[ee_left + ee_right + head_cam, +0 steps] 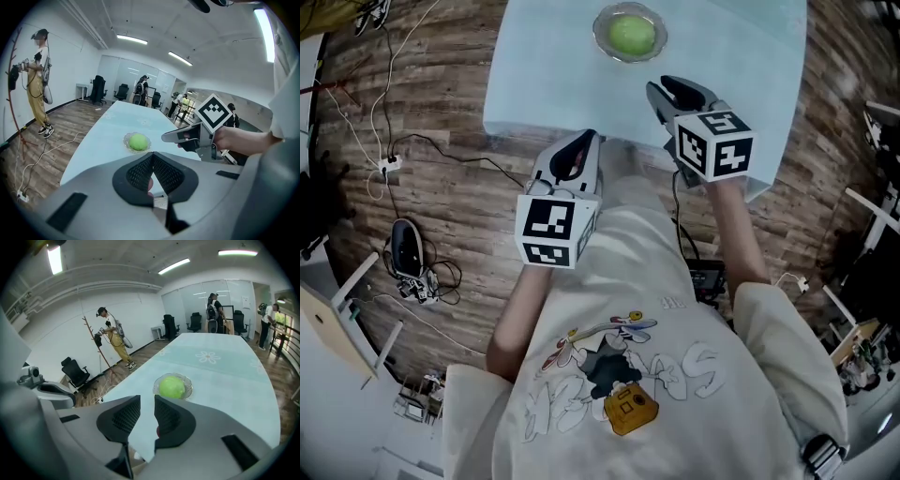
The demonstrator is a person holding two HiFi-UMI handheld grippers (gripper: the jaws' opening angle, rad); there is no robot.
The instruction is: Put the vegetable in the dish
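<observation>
A round green vegetable (631, 35) lies in a small clear glass dish (605, 21) near the far edge of the pale blue table (544, 75). My right gripper (670, 86) hovers over the table's near right part, a short way from the dish. Its jaws stand a narrow gap apart with nothing between them (146, 399). My left gripper (581, 139) hangs at the table's near edge, further from the dish, with its jaws shut and empty (152, 154). Both gripper views show the vegetable (138, 141) (171, 386) ahead in the dish (189, 380).
Cables and a power strip (387, 167) lie on the wooden floor at the left. A dark device (405, 248) sits there too. Several people and office chairs (97, 89) stand around the room, and a coat stand (93, 341) stands left of the table.
</observation>
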